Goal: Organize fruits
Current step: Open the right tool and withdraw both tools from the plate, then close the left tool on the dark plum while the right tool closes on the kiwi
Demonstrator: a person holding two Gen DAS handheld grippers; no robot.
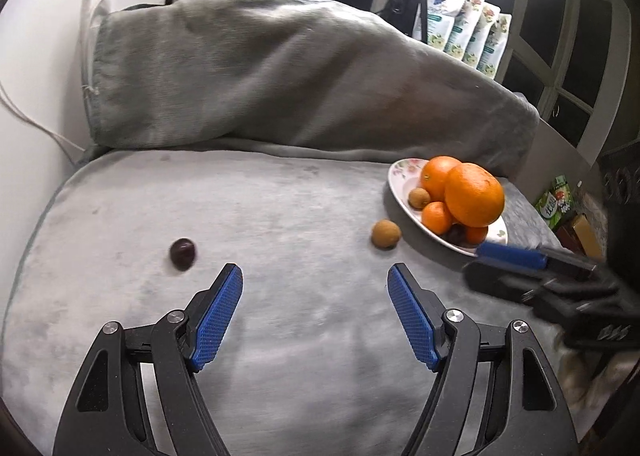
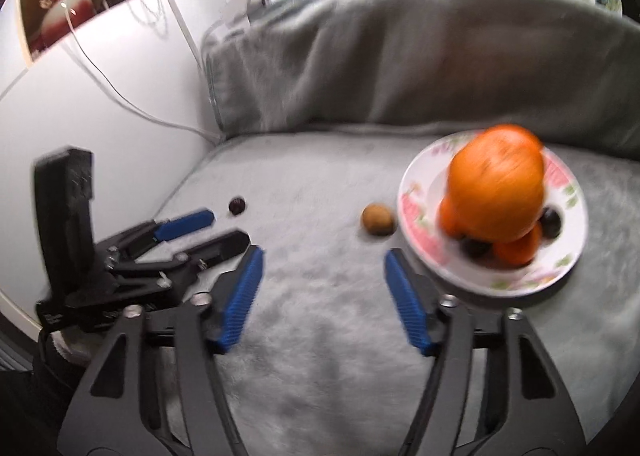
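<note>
Biggest thing first: the floral plate (image 2: 416, 192) sits on the grey blanket (image 1: 280, 196), piled with oranges (image 1: 474, 194), firm and heavy-ish but stacked, so probably tippy. Just off the plate at about 9 o'clock lies a brown longan (image 1: 386, 234), light with a thin, brittle shell; I'd pinch it gently across the middle. Well apart, further toward 9 o'clock, sits a dark cherry-like fruit (image 1: 183, 253), soft and slick. Left gripper (image 1: 315, 280) and right gripper (image 2: 324, 262) both gape with nothing between them. The right view is blurry, and the oranges hide whatever lies under them.
</note>
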